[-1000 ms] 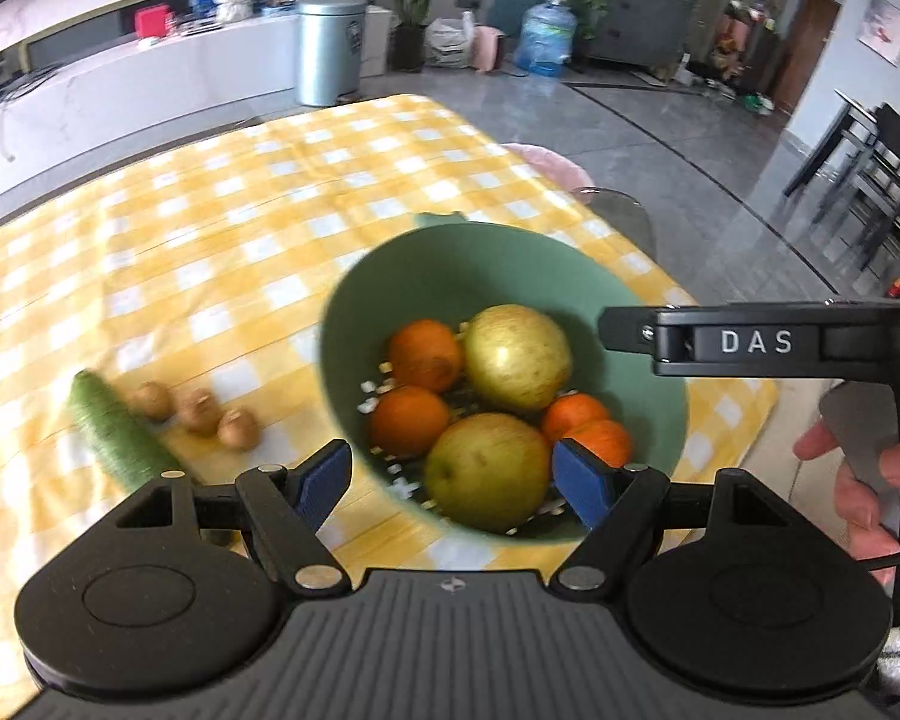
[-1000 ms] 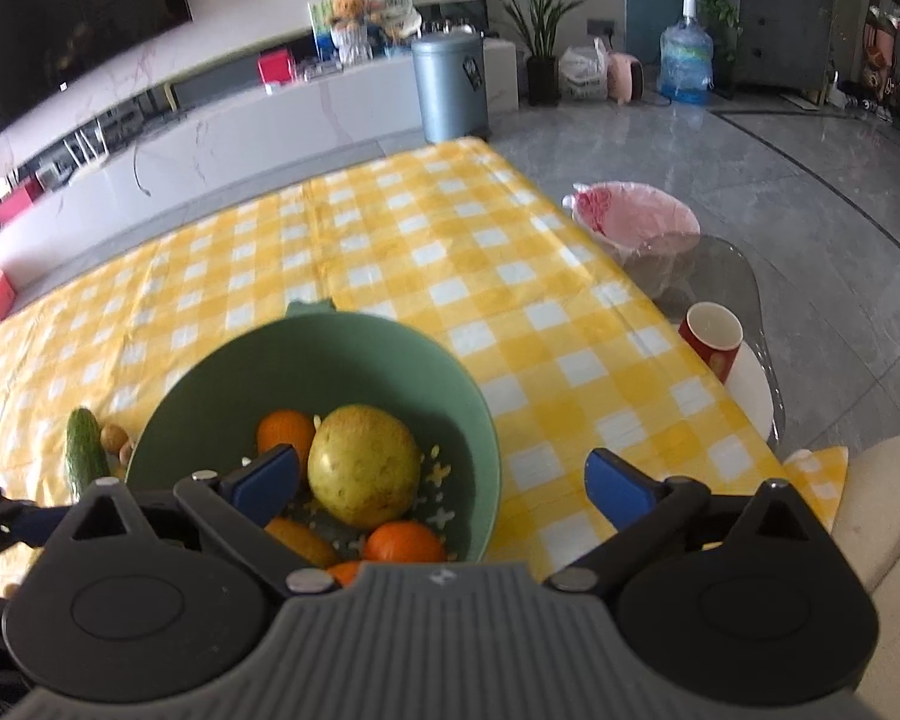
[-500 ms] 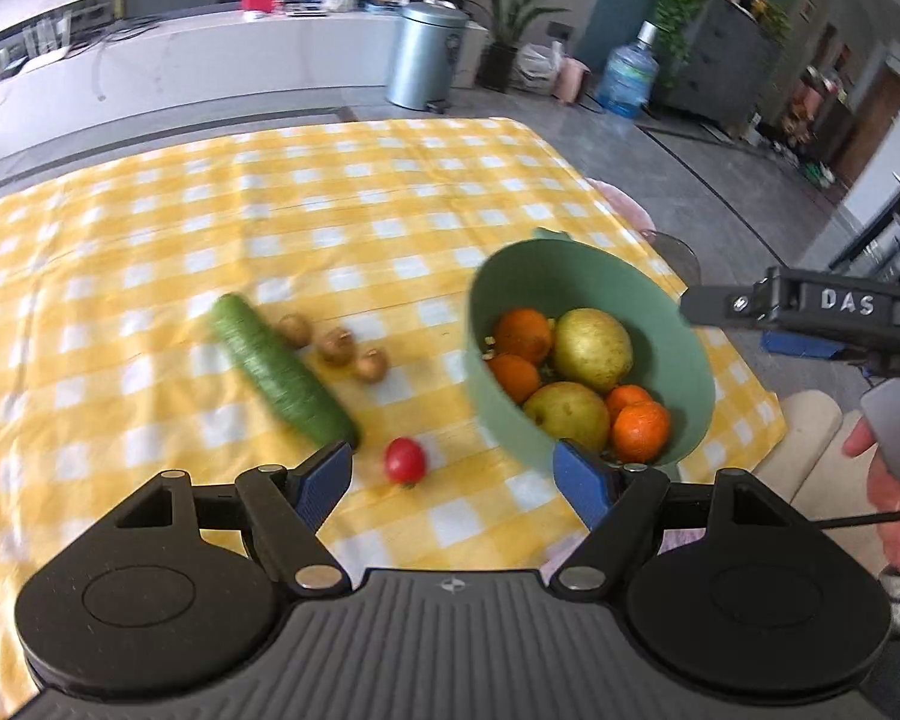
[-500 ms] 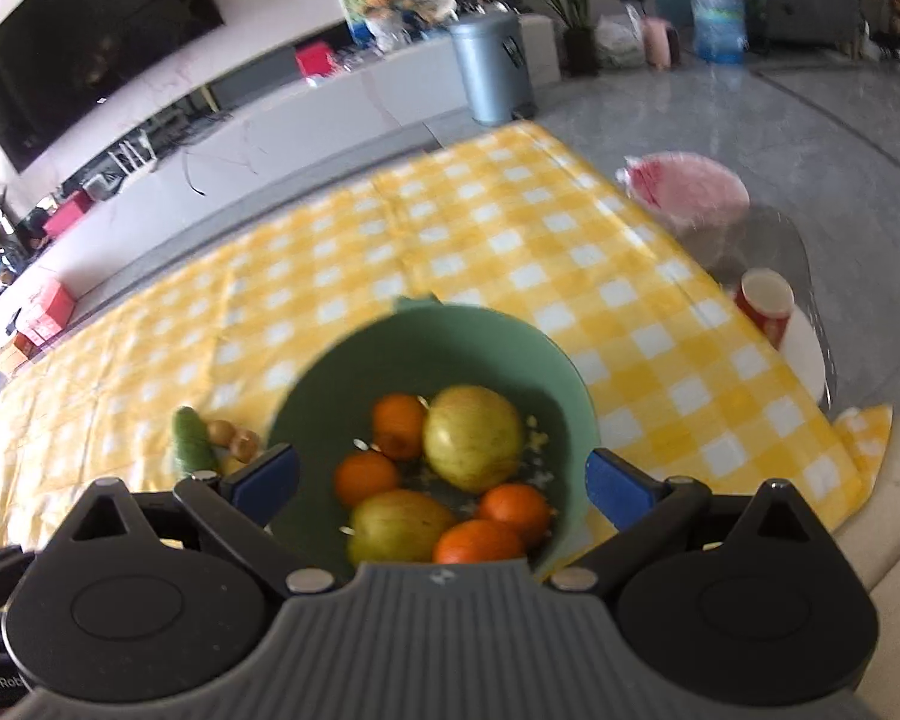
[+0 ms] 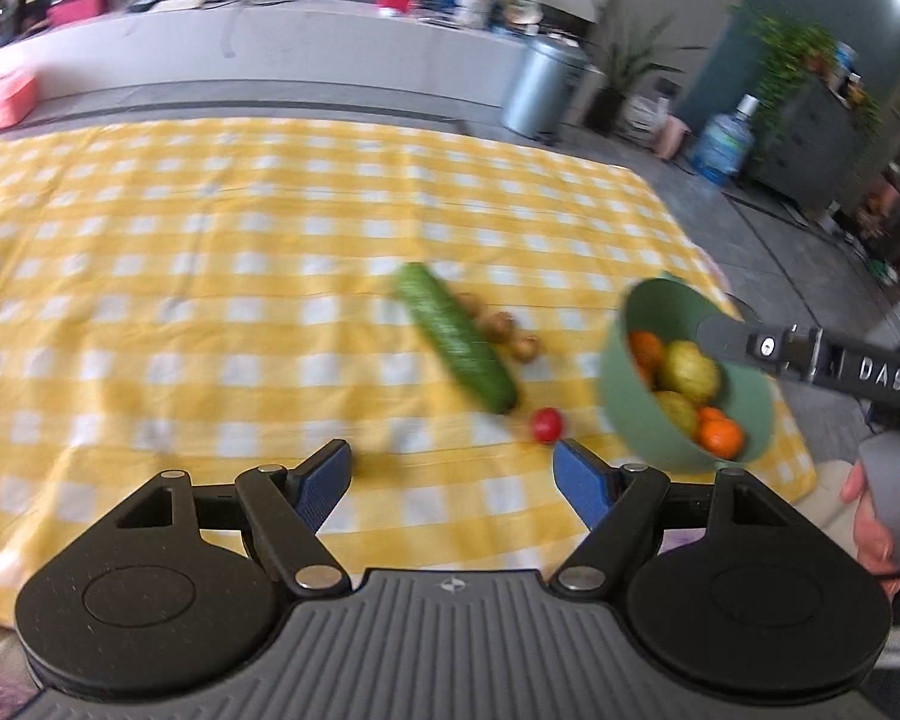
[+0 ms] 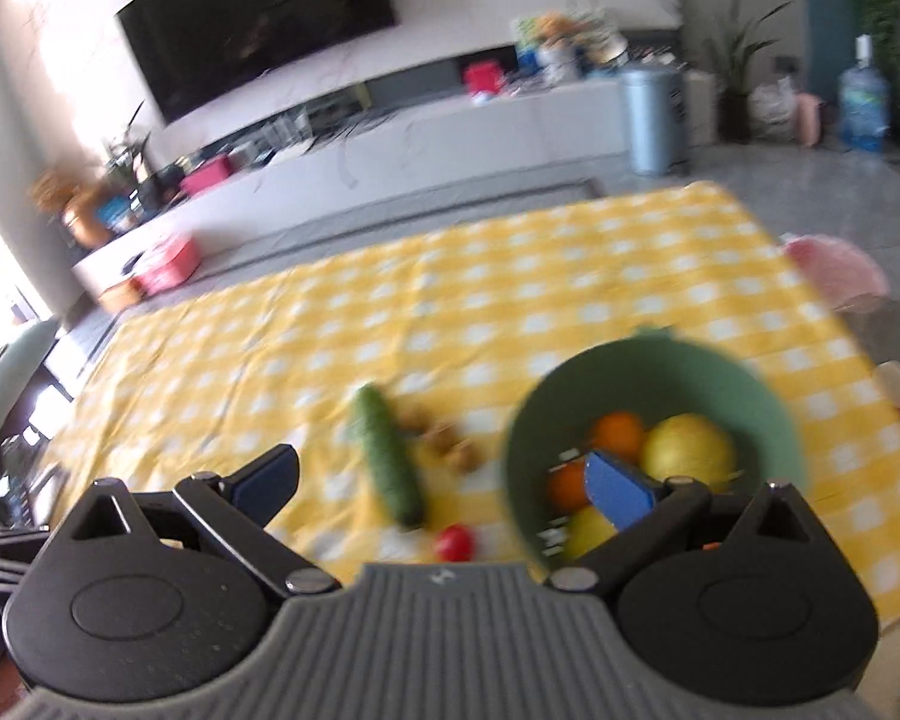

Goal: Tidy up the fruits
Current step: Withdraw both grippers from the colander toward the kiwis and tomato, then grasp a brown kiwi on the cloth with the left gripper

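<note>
Pulled back from over the green bowl (image 5: 630, 414), now lower right, both tongs, left (image 5: 453, 480) and right (image 6: 444, 483), spread apart and empty, exposing cucumber (image 5: 456, 336) and tomato (image 5: 547, 425) on the counter (image 5: 180, 252).

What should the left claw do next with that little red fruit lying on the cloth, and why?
Probably ease the left claw forward and down to close on the small red fruit. Both claws are open and hold nothing. The green bowl already holds oranges and yellow-green fruit, while the red fruit lies loose on the checked cloth just ahead of the left claw, beside the cucumber.
</note>
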A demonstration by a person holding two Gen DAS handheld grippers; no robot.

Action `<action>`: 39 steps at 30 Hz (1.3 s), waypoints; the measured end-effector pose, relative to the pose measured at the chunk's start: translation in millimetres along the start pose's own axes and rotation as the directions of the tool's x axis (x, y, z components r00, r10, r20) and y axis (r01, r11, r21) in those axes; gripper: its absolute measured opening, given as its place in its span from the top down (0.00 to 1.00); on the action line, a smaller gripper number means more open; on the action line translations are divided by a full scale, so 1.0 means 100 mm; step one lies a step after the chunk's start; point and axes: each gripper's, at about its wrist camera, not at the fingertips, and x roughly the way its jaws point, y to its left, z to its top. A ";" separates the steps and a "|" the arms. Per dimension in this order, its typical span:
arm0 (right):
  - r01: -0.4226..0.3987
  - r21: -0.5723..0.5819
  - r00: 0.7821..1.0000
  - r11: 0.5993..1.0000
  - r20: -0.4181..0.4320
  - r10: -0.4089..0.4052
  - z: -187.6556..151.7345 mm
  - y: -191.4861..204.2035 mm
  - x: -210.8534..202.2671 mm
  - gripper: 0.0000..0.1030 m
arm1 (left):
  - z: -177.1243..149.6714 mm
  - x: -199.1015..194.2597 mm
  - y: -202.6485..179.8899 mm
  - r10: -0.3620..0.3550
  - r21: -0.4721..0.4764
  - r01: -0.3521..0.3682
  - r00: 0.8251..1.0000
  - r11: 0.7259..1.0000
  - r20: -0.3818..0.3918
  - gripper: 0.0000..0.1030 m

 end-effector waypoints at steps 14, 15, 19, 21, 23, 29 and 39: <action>-0.081 0.032 0.991 0.996 -0.107 0.084 -0.21 0.48 0.96 0.42 | -0.03 0.36 0.82 -0.017 -0.137 0.017 1.000 0.990 0.005 0.13; -0.072 0.021 0.990 0.997 -0.117 0.074 -0.23 0.48 1.01 0.44 | -0.04 0.42 0.85 -0.016 -0.143 0.015 1.000 0.990 -0.009 0.13; -0.035 -0.050 0.978 0.998 -0.207 0.023 -0.30 0.51 1.21 0.47 | -0.11 0.70 0.95 -0.043 -0.169 0.030 0.996 0.985 -0.072 0.18; 0.030 -0.108 0.974 0.994 -0.221 -0.054 -0.33 0.52 1.26 0.47 | -0.14 0.82 0.96 -0.077 -0.167 0.060 0.992 0.984 -0.097 0.23; 0.065 -0.139 0.973 0.988 -0.211 -0.093 -0.34 0.51 1.27 0.50 | -0.18 0.91 0.94 -0.135 -0.149 0.118 0.984 0.982 -0.113 0.23; 0.080 -0.119 0.983 0.990 -0.153 -0.098 -0.28 0.36 1.18 0.51 | -0.25 1.03 0.78 -0.189 -0.058 0.183 0.975 0.981 -0.113 0.26; 0.049 -0.169 0.981 0.984 -0.175 -0.079 -0.31 0.38 1.18 0.51 | -0.24 1.17 0.65 -0.084 0.016 0.085 0.995 0.996 -0.053 0.33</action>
